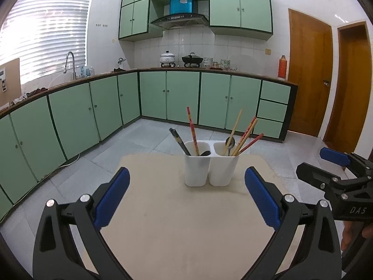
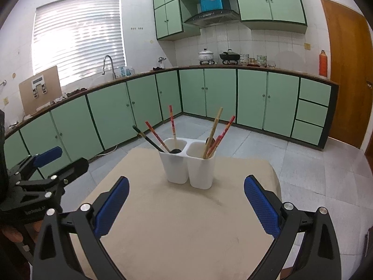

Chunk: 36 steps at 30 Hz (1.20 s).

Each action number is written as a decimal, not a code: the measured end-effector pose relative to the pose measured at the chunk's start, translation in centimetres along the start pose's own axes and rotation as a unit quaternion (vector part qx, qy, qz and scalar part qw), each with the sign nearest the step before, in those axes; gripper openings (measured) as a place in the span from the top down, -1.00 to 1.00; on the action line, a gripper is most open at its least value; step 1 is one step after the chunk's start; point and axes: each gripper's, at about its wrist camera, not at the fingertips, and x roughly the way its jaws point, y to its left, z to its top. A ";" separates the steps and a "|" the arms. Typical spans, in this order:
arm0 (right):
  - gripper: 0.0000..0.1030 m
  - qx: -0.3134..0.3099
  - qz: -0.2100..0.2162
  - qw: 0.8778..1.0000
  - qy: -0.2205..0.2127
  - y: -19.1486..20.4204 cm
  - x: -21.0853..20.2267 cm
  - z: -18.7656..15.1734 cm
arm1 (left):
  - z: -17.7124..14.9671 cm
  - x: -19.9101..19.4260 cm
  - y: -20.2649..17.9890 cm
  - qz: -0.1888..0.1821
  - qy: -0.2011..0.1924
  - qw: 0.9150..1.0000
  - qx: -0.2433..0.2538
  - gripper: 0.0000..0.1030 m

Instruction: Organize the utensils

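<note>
Standing toward the far end of a beige table (image 1: 186, 221), a white two-compartment utensil holder (image 1: 211, 171) carries the sorted cutlery. The wrist views differ on the tally: the left wrist view shows a black chopstick (image 1: 179, 141), one red patterned chopstick (image 1: 192, 130) and a dark spoon (image 1: 205, 153) in the left compartment, with a metal spoon (image 1: 230, 143), a pale wooden chopstick (image 1: 235, 128) and about three reddish chopsticks (image 1: 248, 136) in the right one. The right wrist view puts a second red stick in the left compartment, so an exact count cannot be settled.

Both grippers hover above the near half of the table, apart from the holder and touching nothing. The left gripper (image 1: 186, 200) has its two blue-padded fingers spread wide and empty; the right gripper (image 2: 186, 205) is likewise spread wide and empty. A person's hand (image 1: 354, 235) grips the right tool's handle.

Behind the table runs an L-shaped row of green kitchen cabinets (image 1: 181, 95), with two pots (image 1: 179, 58) on the stove, an orange thermos (image 1: 282, 66) and two wooden doors (image 1: 310, 70).
</note>
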 end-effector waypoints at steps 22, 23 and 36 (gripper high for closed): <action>-0.88 -0.002 0.002 1.000 -0.008 0.1 -0.4 0.6 | 0.0 -0.2 -0.2 -0.004 0.001 1.000 0.002 -0.86; -0.88 -0.003 0.001 1.000 -0.008 0.1 -0.4 0.6 | 0.0 -0.1 -0.2 -0.005 0.003 1.000 0.002 -0.86; -0.88 -0.003 0.003 1.000 -0.001 0.3 0.5 0.5 | -0.1 0.5 -0.3 -0.005 0.009 1.000 0.001 -0.86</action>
